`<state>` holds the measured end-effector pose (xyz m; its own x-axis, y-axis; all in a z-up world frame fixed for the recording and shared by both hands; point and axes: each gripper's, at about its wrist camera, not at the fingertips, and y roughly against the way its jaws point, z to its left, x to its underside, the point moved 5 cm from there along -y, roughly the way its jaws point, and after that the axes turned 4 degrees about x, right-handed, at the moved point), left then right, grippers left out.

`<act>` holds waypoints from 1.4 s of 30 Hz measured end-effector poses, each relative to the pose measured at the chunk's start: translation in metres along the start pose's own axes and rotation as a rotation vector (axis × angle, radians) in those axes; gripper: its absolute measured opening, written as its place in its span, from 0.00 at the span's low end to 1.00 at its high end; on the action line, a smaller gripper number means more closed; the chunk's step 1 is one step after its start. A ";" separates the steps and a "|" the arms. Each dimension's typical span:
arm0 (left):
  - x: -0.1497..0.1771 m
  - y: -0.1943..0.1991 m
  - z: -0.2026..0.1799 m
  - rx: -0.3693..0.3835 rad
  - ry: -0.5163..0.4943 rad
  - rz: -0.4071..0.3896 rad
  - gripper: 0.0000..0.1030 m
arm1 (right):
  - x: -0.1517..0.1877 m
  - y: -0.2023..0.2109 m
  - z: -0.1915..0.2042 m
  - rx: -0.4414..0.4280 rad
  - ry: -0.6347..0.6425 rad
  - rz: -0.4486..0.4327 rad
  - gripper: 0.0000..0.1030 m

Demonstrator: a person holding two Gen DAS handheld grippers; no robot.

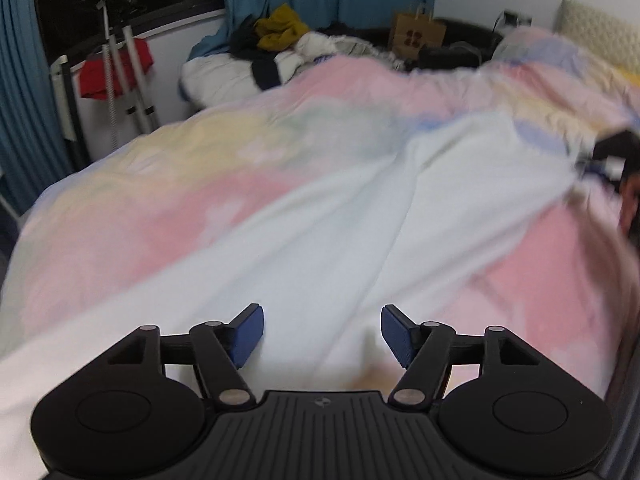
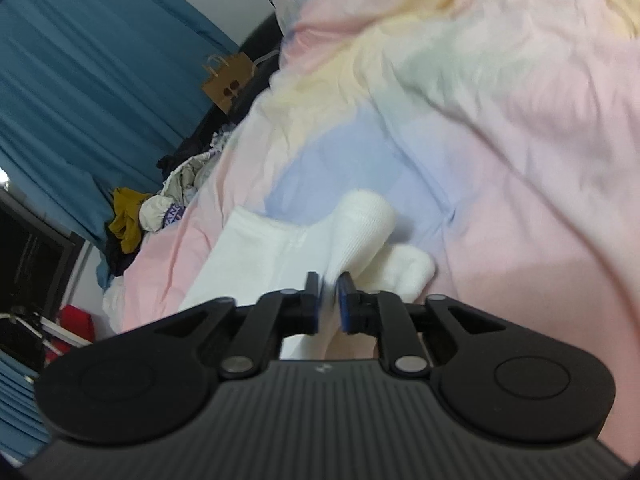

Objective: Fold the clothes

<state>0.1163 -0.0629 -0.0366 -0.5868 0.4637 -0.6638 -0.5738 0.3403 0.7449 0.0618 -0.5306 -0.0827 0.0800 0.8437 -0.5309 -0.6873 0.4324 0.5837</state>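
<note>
White trousers lie stretched across a pastel pink, yellow and blue duvet, their two legs running from near my left gripper toward the far right. My left gripper hovers over the near end of the garment, open, nothing between its blue pads. In the right wrist view the same white trousers lie on the duvet, with a ribbed cuff lifted up. My right gripper is shut on that white fabric. The right gripper also shows in the left wrist view at the far right, blurred.
A pile of other clothes, with a mustard garment, sits at the far side of the bed beside a brown paper bag. Blue curtains hang behind. A clothes rack with a red item stands at the left by the window.
</note>
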 end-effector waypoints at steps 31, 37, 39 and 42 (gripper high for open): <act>0.059 0.029 0.032 -0.300 -0.008 -0.169 0.16 | 0.288 0.089 0.152 -0.868 1.279 0.539 0.40; 0.030 0.056 0.080 -0.157 0.275 -0.205 0.14 | 0.298 0.110 0.157 -0.937 1.393 0.502 0.17; 0.023 0.059 0.096 -0.121 0.358 -0.198 0.14 | 0.303 0.123 0.154 -0.985 1.479 0.462 0.11; 0.030 0.056 0.096 -0.126 0.384 -0.209 0.14 | 0.312 0.138 0.150 -1.035 1.611 0.406 0.10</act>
<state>0.1213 0.0486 -0.0084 -0.6069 0.0506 -0.7932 -0.7535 0.2810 0.5944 0.0999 -0.1596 -0.0760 -0.3788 -0.4603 -0.8029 -0.6293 -0.5080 0.5881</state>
